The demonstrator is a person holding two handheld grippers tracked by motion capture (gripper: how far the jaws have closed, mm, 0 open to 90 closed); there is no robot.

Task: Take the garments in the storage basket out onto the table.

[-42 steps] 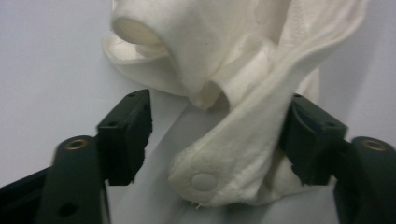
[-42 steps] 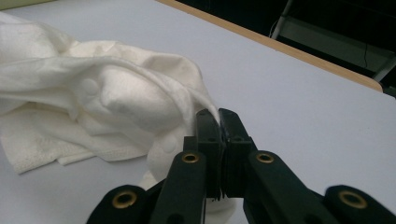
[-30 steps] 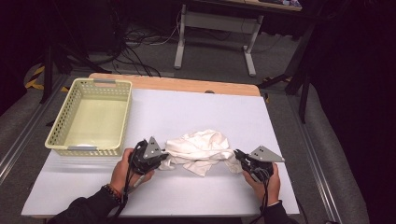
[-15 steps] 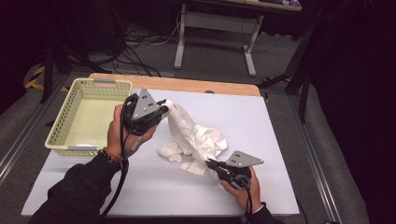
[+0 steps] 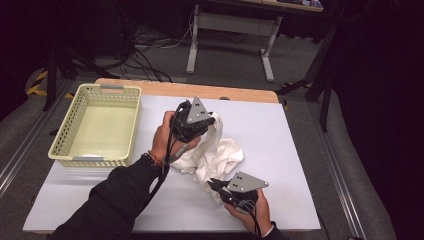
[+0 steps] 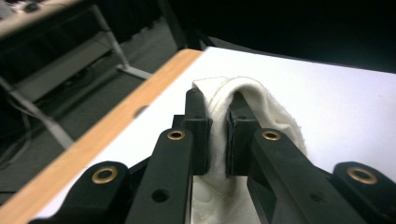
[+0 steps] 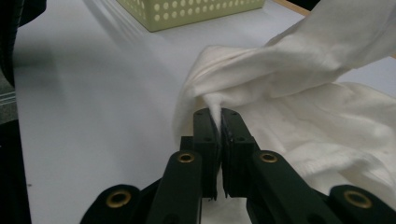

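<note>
A crumpled white cloth (image 5: 222, 155) lies mid-table, with one end pulled up off the surface. My left gripper (image 5: 214, 120) is raised above the table and shut on that lifted end. In the left gripper view the cloth (image 6: 280, 116) loops over and between the jaws of the left gripper (image 6: 218, 100). My right gripper (image 5: 213, 184) sits low at the cloth's near edge. In the right gripper view the right gripper (image 7: 219, 115) pinches a fold of cloth (image 7: 327, 126). Its jaws have just been opening slightly, with the fold still between them.
An empty pale yellow-green perforated basket (image 5: 95, 91) stands at the table's left; its wall also appears in the right gripper view (image 7: 187, 9). The white tabletop (image 5: 285, 135) has a wooden far edge (image 5: 200, 90). Desk legs and cables lie on the floor beyond.
My left gripper has risen and swung toward the middle, drawing one end of the cloth up. The right gripper slid leftward along the near edge, holding its fold.
</note>
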